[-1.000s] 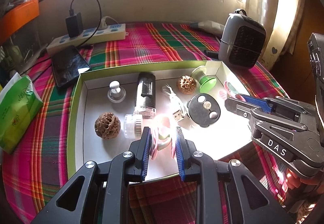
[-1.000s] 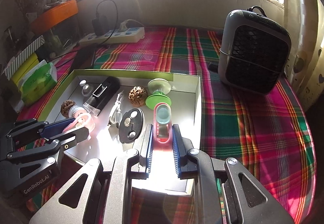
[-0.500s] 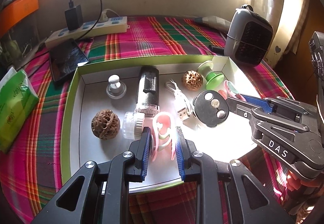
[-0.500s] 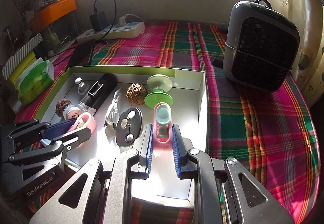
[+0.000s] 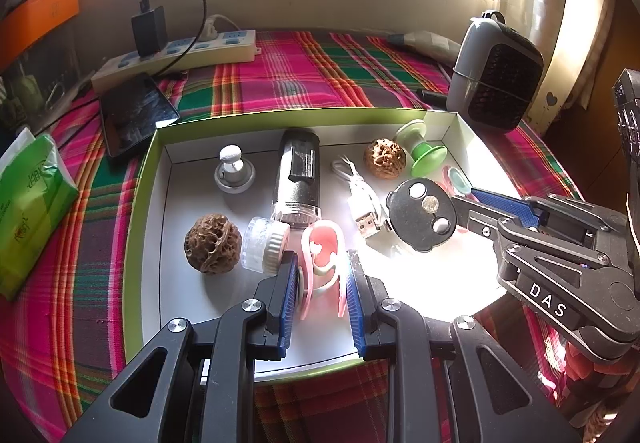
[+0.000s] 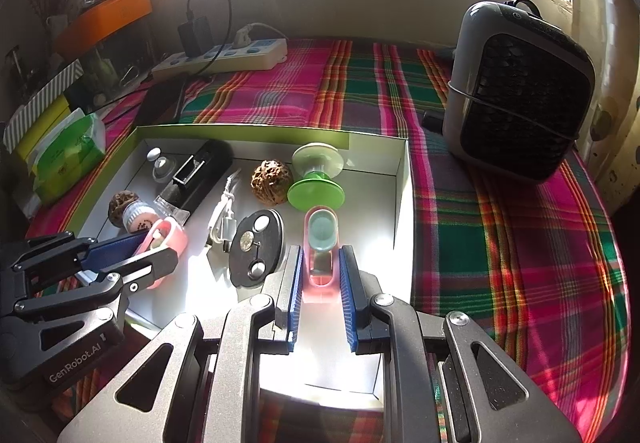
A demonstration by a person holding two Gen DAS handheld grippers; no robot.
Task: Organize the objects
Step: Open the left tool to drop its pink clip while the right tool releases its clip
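Note:
My left gripper point(image 5: 322, 263) is shut on a pink curved case point(image 5: 324, 243) and holds it just above the floor of the white tray with a green rim point(image 5: 136, 227). My right gripper point(image 6: 320, 255) is shut on a pink holder with a teal oval inset point(image 6: 321, 231), near the tray's right wall point(image 6: 402, 203). The two grippers sit side by side over the tray's front. The left gripper point(image 6: 158, 247) shows in the right wrist view, and the right gripper point(image 5: 468, 203) in the left wrist view.
In the tray lie two walnuts point(image 5: 213, 244) point(image 5: 385, 158), a small white jar point(image 5: 264, 247), a black cylinder point(image 5: 298, 179), a USB cable point(image 5: 360, 199), a black disc point(image 5: 424, 215), a green spool point(image 5: 424, 147) and a silver knob point(image 5: 234, 171). Around it are a heater point(image 5: 496, 83), a power strip point(image 5: 180, 55), a phone point(image 5: 136, 115) and a tissue pack point(image 5: 28, 211).
The left gripper has shifted slightly with the pink case still in it, and the case now sits out of the sun glare. The right gripper has stayed where it was.

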